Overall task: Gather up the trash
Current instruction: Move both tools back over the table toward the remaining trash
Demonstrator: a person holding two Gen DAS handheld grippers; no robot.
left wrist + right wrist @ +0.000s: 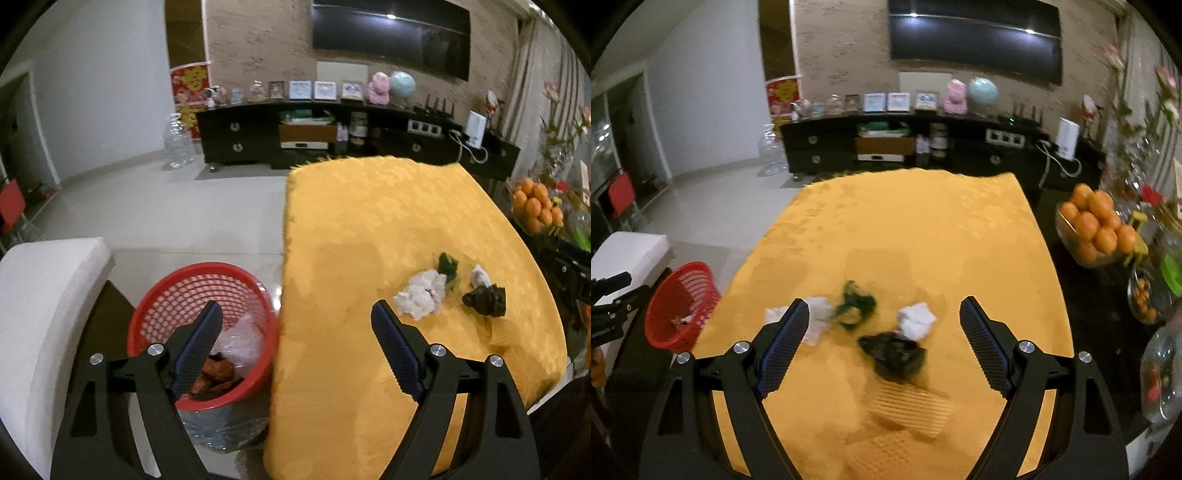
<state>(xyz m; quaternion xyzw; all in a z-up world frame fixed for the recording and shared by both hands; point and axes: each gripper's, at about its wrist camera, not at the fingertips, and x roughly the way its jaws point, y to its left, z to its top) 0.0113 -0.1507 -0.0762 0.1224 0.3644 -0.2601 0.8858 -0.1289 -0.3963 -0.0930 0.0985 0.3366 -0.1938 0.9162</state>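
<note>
A: A counter (923, 229) under a yellow patterned cloth fills the middle of a dim living room with a pale tiled floor (166, 206).

B: And behind it?

A: A long dark cabinet (258, 136) runs along a textured wall, with framed pictures (325, 89), a pink plush toy (380, 86) and a globe (402, 83) on top. A black TV (975, 40) hangs above. A clear water jug (178, 142) stands on the floor at the cabinet's left end.

B: Where is the trash?

A: Four pieces lie close together near the counter's front: a white tissue wad (816, 317), a green wrapper (855, 302) just beside it, a smaller tissue (918, 319), and a dark wrapper (894, 354) touching that one. More trash, clear plastic (240, 339) and something orange, already sits in the red basket (166, 295).

B: And the basket?

A: Off the counter's left edge, beside a white cushion (44, 295).

B: The grippers?

A: The left gripper (295, 314) is spread wide and holds nothing, one finger over the basket, the other over the cloth. The right gripper (884, 310) is also spread and empty, above the trash pile, the dark wrapper between its fingers in view.

B: Anything crowding the right side?

A: A bowl of oranges (1097, 225), glass jars (1161, 380) and pink flowers (1167, 81).
</note>
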